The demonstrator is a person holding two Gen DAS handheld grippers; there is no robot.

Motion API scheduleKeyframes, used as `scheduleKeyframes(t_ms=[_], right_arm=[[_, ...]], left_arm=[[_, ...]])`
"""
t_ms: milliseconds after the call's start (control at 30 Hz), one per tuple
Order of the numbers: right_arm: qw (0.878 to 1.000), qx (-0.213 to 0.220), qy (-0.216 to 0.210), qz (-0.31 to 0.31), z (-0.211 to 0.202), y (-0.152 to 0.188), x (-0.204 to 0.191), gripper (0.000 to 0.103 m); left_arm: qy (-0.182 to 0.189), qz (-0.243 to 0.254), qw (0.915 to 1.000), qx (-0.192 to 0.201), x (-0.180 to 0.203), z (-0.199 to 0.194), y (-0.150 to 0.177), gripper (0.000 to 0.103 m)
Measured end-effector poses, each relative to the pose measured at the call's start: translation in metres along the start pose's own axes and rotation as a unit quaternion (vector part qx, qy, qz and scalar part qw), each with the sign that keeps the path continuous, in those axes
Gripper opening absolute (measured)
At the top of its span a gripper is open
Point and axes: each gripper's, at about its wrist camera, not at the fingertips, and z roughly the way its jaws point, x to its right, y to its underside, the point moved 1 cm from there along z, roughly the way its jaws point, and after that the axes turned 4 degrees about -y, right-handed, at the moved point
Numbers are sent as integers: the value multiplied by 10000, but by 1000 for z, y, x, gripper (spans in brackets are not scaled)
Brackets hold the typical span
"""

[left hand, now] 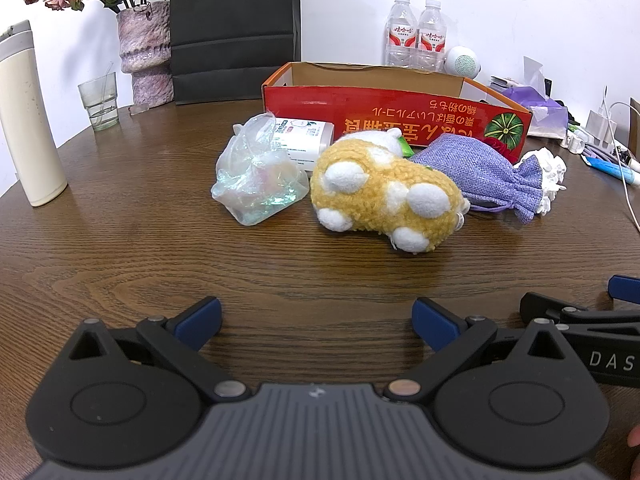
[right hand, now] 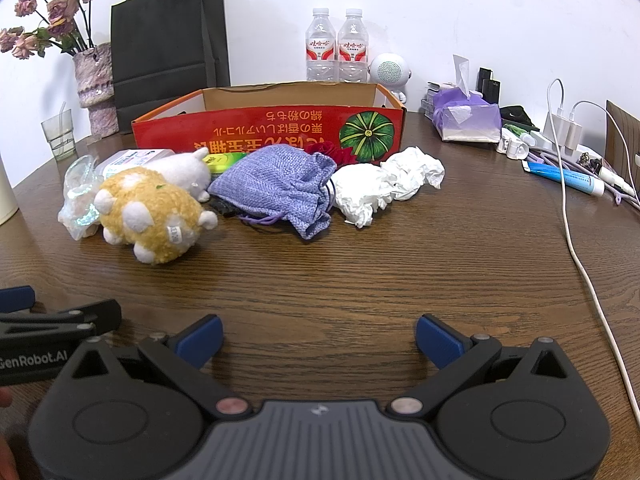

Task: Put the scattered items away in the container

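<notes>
**Both sets of fingers released, short of the pile**

Left wrist view: the left gripper (left hand: 318, 322) is spread, empty. The plush toy (left hand: 384, 196) lies ahead before the red box (left hand: 396, 110), long axis slanting toward the right.

Right wrist view: the right gripper (right hand: 319, 340) gapes empty; the purple pouch (right hand: 280, 188) sits ahead-left, apparently mouth-forward.

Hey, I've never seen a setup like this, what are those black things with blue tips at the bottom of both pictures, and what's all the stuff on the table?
Each is a hand-held claw with a camera looking along its fingers. One picture is from the left claw, the other from the right claw. Both are open and hold nothing. On the wooden table lie a yellow plush toy, a clear plastic bag, a purple cloth pouch and crumpled white paper, in front of a red cardboard box.
</notes>
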Motion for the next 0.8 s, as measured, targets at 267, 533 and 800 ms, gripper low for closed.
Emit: scheduleKeyframes(t_ms=[267,533,800], right_arm=[[10000,0,1,0,0,0,0,103],[10000,0,1,1,0,0,0,103],[10000,-2,2,1,0,0,0,103]], left_arm=[[26,20,10000,1,0,0,0,103],[55,43,10000,2,0,0,0,103],[84,65,9999,3,0,0,0,103]])
